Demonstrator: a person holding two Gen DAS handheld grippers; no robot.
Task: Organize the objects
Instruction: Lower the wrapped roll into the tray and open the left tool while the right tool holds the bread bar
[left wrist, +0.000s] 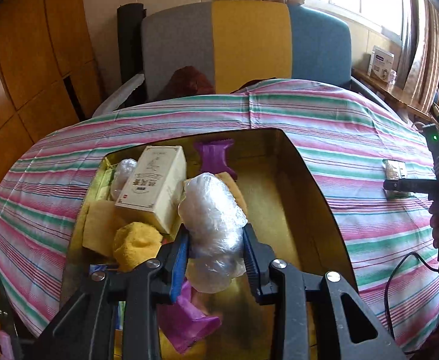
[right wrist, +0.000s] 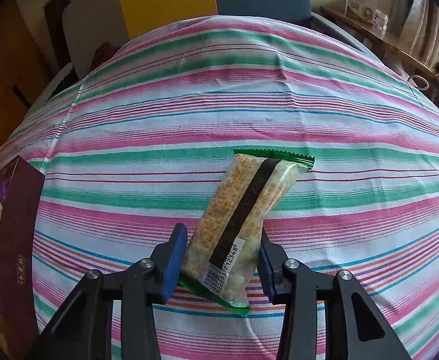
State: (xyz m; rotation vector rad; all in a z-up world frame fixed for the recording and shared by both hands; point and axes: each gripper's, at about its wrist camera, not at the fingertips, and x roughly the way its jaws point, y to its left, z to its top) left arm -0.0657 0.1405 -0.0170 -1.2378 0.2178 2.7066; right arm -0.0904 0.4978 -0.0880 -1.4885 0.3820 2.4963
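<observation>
The box [left wrist: 291, 180] sits on the striped tabletop [left wrist: 354, 126] and holds a white carton [left wrist: 153, 186], purple pieces, yellow cloths [left wrist: 135, 244] — and clear bundles. The left tongs [left wrist: 215, 255] pinch one plastic bundle [left wrist: 213, 222] over the box. The right tongs [right wrist: 222, 258] pinch a snack bar [right wrist: 243, 213] (green-edged wrapper) on the tabletop beside the box.
</observation>
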